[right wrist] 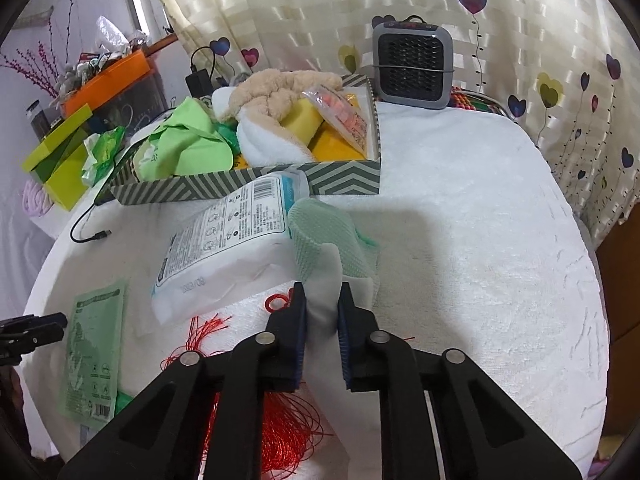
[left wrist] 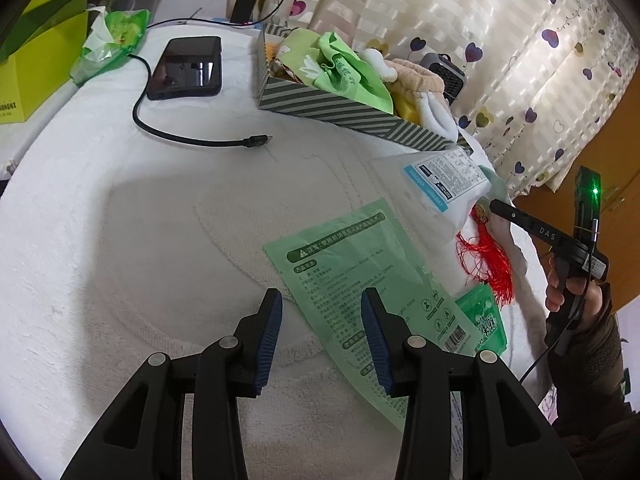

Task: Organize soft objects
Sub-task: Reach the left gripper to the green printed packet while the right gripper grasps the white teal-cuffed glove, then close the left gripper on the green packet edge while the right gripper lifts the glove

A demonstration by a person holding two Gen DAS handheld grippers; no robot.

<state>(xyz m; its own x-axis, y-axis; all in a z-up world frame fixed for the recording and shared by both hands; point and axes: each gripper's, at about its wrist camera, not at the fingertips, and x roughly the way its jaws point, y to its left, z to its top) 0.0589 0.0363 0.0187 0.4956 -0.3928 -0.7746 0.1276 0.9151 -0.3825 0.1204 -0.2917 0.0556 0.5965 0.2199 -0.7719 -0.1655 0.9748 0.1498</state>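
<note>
Here the right tongs (right wrist: 322, 314) are clamped on a mint-and-white cloth (right wrist: 324, 240), pinching its white end between the blue pads while the ribbed mint part folds away toward the striped box (right wrist: 344, 178). The grip sits low on the cloth, probably so the whole piece can be lifted clear of the white towel-covered desk (right wrist: 480, 240) in one go. The box lies just beyond and already holds soft things: a plush toy (right wrist: 276, 84), yellow sponges (right wrist: 304, 120) and green fabric (right wrist: 188, 144), so it reads as the collecting place. A white pack of cotton pads (right wrist: 224, 248) rests beside the cloth, leaning against the box wall, and a red tassel (right wrist: 280, 432) lies under the tongs.

The left tongs (left wrist: 322, 320) stand apart with nothing between them, hovering above a flat green packet (left wrist: 360, 276), which appears to be the next candidate. A phone (left wrist: 186, 68) and its cable (left wrist: 192, 140) lie farther off on the desk, away from the sorting.
</note>
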